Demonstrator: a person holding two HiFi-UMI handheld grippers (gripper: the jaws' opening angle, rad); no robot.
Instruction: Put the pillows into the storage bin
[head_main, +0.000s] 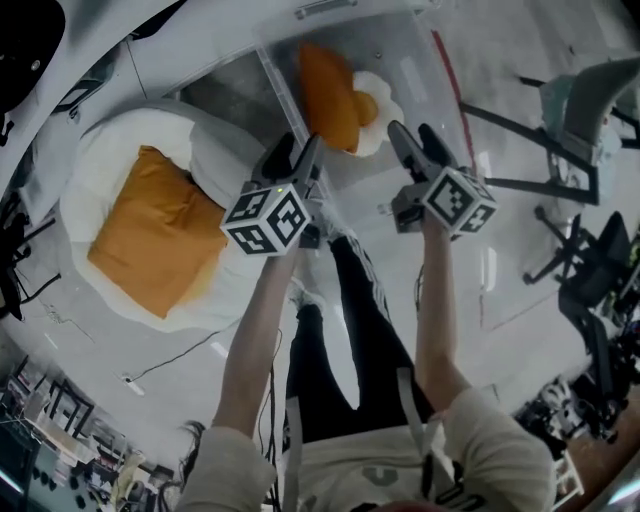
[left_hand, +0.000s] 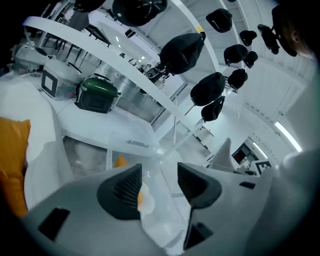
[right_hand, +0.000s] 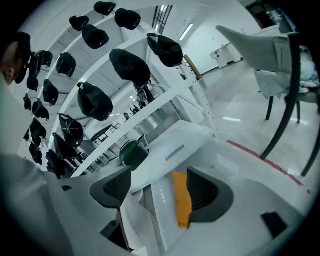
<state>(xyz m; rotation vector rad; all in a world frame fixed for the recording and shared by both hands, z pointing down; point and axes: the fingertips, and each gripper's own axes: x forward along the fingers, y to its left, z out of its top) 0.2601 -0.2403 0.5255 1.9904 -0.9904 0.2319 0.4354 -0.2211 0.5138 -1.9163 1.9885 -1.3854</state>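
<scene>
A clear storage bin lies on the floor at the top middle of the head view. Inside it are an orange pillow and a white pillow with a yellow centre. Another orange pillow rests on a large white cushion at the left. My left gripper hovers at the bin's near left corner, open and empty. My right gripper hangs over the bin's near edge, open, gripping nothing. Beyond its jaws shows the binned orange pillow.
Office chairs and a black chair base stand at the right. A cable trails on the floor at lower left. The person's legs are below the grippers. Shelves with black caps and a green case stand behind.
</scene>
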